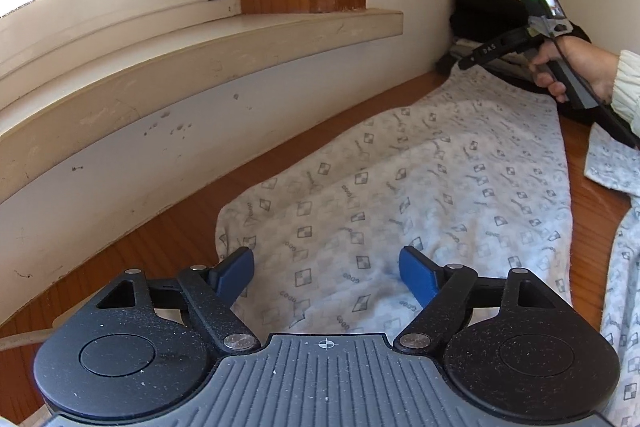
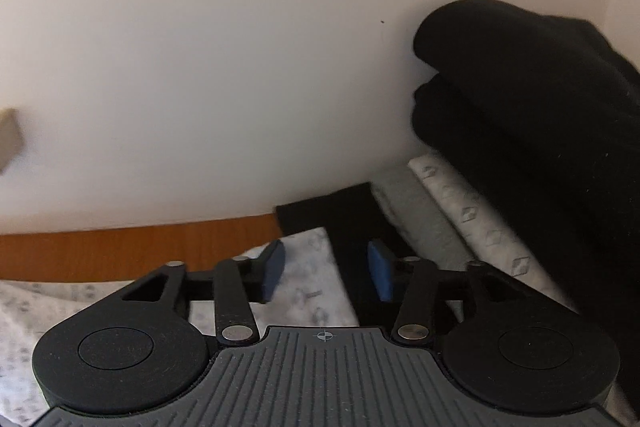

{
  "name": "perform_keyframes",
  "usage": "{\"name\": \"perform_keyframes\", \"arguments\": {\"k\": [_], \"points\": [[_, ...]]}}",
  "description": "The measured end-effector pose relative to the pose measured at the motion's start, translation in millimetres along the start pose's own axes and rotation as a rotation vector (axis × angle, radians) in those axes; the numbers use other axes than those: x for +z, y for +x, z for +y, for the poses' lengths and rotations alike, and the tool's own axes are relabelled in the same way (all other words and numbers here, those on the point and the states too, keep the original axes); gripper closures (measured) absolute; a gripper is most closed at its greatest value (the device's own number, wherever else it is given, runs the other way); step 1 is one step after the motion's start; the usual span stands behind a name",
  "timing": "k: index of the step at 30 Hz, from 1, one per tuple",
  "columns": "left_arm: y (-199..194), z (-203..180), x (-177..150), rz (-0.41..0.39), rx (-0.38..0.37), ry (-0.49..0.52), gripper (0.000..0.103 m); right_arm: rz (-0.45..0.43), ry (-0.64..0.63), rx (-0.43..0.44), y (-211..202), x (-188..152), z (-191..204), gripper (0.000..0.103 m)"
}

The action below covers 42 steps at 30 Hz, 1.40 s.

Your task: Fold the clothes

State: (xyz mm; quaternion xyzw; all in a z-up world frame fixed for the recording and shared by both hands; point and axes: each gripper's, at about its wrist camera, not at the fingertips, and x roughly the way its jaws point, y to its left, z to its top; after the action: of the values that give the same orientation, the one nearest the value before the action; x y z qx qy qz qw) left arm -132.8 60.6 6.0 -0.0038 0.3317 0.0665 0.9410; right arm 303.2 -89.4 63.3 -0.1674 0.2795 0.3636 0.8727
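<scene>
Under the hand-held gripper, patterned garment

The garment – pale blue-white cloth printed with small checkered squares and "GOGO" lettering – lies flat on wood, a long folded panel running from 6 o'clock toward 1 o'clock in the left wrist view. At its 1 o'clock end sits a pile of folded clothes – black on top, patterned white and grey beneath.

home: window sill, folded clothes, wooden table
</scene>
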Motion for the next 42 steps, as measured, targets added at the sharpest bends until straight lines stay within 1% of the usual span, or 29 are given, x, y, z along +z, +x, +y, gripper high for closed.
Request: {"name": "perform_keyframes", "arguments": {"k": [3, 4, 5, 6, 7, 10, 11, 12, 13, 14, 15, 16, 17, 18, 19, 20, 21, 23, 24, 25, 29, 31, 32, 33, 35, 38, 40, 42], "points": [[0, 0, 0, -0.001, 0.003, 0.002, 0.02, 0.013, -0.024, -0.011, 7, -2, 9, 0.049], [0, 0, 0, -0.001, 0.004, 0.002, 0.02, 0.023, -0.032, -0.015, 10, -2, 9, 0.051], [0, -1, 0, -0.001, 0.005, 0.003, 0.02, 0.024, -0.033, -0.023, 12, -3, 9, 0.054], [0, -1, 0, -0.001, 0.007, 0.004, 0.02, 0.02, -0.023, -0.008, 11, -4, 7, 0.09], [0, -1, 0, -0.002, 0.009, 0.005, 0.02, 0.022, -0.009, 0.028, 10, -3, 4, 0.1], [0, -1, 0, -0.002, 0.012, 0.006, 0.019, -0.183, 0.074, -0.057, -23, 2, -7, 0.1], [0, -1, 0, -0.001, 0.01, 0.005, 0.019, -0.22, 0.155, -0.081, -28, 3, -16, 0.1], [0, -1, 0, 0.0, 0.01, 0.005, 0.018, -0.154, 0.14, -0.088, -19, 4, -15, 0.1], [0, -1, 0, 0.0, 0.011, 0.004, 0.018, -0.104, 0.054, -0.1, -11, 4, -6, 0.1], [0, 0, 0, 0.001, 0.011, 0.004, 0.017, -0.113, 0.003, -0.125, -10, 1, 1, 0.1], [0, 0, 0, 0.002, 0.011, 0.004, 0.017, -0.124, 0.016, -0.102, -12, 1, 2, 0.099], [0, 0, 0, 0.003, 0.012, 0.004, 0.016, -0.106, 0.035, -0.068, -11, 2, 2, 0.085], [0, 0, 0, 0.003, 0.012, 0.004, 0.016, -0.088, 0.052, -0.037, -10, 4, 1, 0.075], [0, 0, 0, 0.003, 0.012, 0.003, 0.016, -0.093, 0.037, -0.05, -11, 4, 3, 0.054], [0, 0, 0, 0.003, 0.013, 0.004, 0.016, -0.123, 0.02, -0.073, -17, 3, 4, 0.05], [0, 0, -1, 0.003, 0.014, 0.006, 0.016, -0.135, 0.011, -0.074, -22, 3, 3, 0.05], [0, 0, 0, 0.003, 0.015, 0.008, 0.015, -0.119, 0.017, -0.047, -26, 1, 0, 0.051], [0, 0, 0, 0.004, 0.014, 0.006, 0.015, -0.075, 0.01, 0.013, -34, -5, -7, 0.066], [0, 0, 0, 0.006, 0.013, 0.004, 0.014, -0.055, -0.012, 0.045, -40, -13, -8, 0.08], [0, 1, 0, 0.007, 0.013, 0.003, 0.014, -0.034, -0.034, 0.078, -45, -20, -9, 0.081], [0, 0, 1, 0.006, 0.017, 0.007, 0.014, 0.007, -0.065, 0.205, -63, -50, -7, 0.08], [-1, 0, 1, 0.006, 0.018, 0.008, 0.013, 0.004, -0.08, 0.218, -73, -69, -15, 0.075], [-1, 0, 1, 0.007, 0.017, 0.005, 0.013, 0.008, -0.086, 0.215, -71, -74, -15, 0.072], [0, 1, 1, 0.008, 0.016, 0.002, 0.013, 0.014, -0.089, 0.204, -70, -79, -15, 0.072], [1, 2, 1, 0.012, 0.016, -0.006, 0.011, -0.017, -0.082, 0.18, -63, -85, -21, 0.072], [2, 2, 2, 0.012, 0.023, -0.009, 0.01, -0.035, -0.06, 0.146, -56, -84, -29, 0.071], [-1, 2, 3, -0.001, 0.05, -0.011, 0.01, -0.046, -0.047, 0.123, -52, -84, -33, 0.072], [-12, 6, 5, -0.002, 0.096, -0.011, 0.01, -0.051, -0.064, 0.095, -55, -86, -26, 0.071]]}}
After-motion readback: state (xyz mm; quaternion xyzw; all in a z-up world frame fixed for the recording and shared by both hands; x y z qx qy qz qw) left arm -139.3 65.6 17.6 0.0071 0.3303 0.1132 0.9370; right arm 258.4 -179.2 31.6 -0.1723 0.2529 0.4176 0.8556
